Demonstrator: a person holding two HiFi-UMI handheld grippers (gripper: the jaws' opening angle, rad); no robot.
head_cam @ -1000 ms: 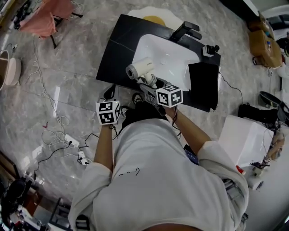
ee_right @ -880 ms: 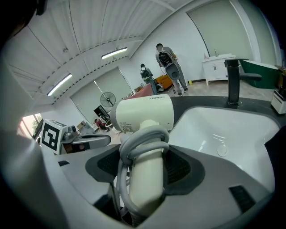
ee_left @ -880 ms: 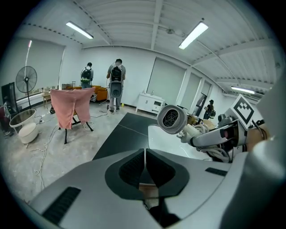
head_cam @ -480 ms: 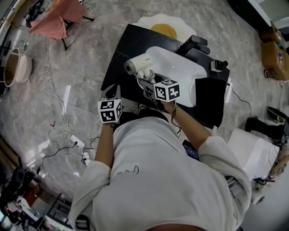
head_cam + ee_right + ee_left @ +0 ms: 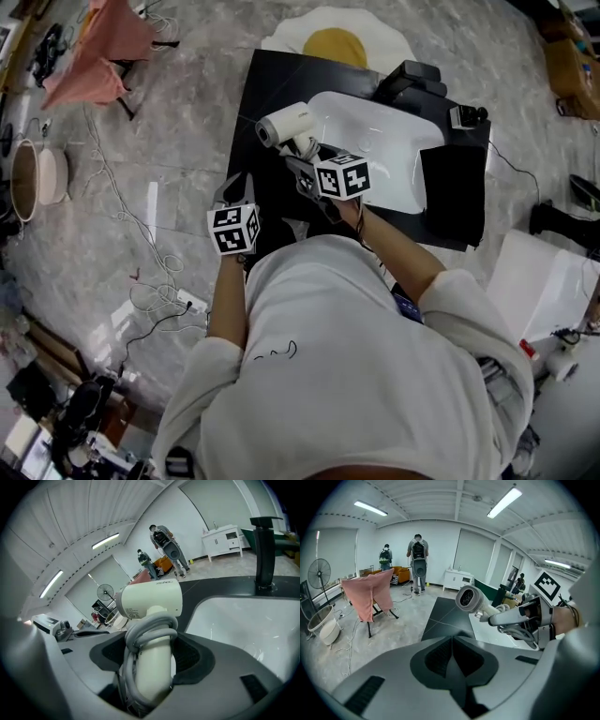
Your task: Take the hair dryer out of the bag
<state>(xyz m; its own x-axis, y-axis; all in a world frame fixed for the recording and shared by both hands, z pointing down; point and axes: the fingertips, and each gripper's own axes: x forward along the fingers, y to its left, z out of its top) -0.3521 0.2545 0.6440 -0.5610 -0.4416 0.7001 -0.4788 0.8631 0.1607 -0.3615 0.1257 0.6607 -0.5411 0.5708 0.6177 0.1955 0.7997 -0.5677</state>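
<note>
Marble floor [image 5: 187,112]; black countertop [image 5: 272,84] with white basin [image 5: 375,141]. Flat black piece [image 5: 452,192] beside basin, likely the bag. Hair dryer [image 5: 286,127]: white, cord coiled round handle, held above countertop's corner, well apart from that piece. Removal judged done; setting down remains. Right gripper [image 5: 305,157]: clamped on handle. Left gripper [image 5: 236,190]: jaws together, empty.

One hair dryer [image 5: 286,125], one sink [image 5: 380,155] (one faucet [image 5: 264,550])

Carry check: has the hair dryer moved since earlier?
Yes: the hair dryer shifted left off the white sink, toward the left edge of the black counter.
</note>
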